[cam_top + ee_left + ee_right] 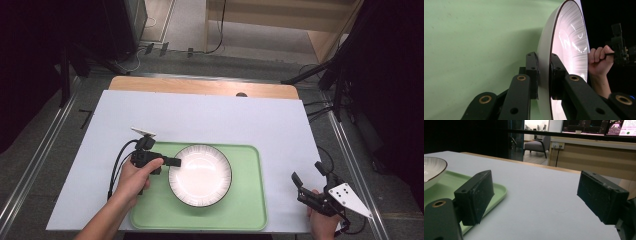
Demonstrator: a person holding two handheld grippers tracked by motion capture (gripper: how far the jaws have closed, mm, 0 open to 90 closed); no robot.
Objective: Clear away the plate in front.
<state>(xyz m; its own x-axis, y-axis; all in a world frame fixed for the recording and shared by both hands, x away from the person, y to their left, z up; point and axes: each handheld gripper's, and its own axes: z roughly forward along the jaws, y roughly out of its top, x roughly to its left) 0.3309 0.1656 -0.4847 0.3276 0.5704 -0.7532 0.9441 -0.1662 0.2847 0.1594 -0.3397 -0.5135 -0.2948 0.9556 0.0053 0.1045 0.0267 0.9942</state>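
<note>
A white plate [200, 175] with a dark rim and fine ribbed lines lies in the green tray [247, 210], left of the tray's middle. Its far edge lies close to the tray's far wall and its left edge near the tray's left wall. Nothing lies on the plate itself.

The left gripper [172, 162] reaches in from the plate's left side. In the left gripper view its fingers [532, 72] pinch the plate's rim, one pad under the white outer wall and the other on the inner face.

The right gripper [306, 187] is held to the right of the plate, beyond the tray's right wall, above the white sheet that covers the table [280, 125]. Its fingers [477, 195] stand spread wide apart with bare sheet between them.

To the right of the plate a broad strip of tray floor lies bare, and another strip runs along the tray's near side. Beyond the plate the sheet runs bare to the table's wooden far edge.
</note>
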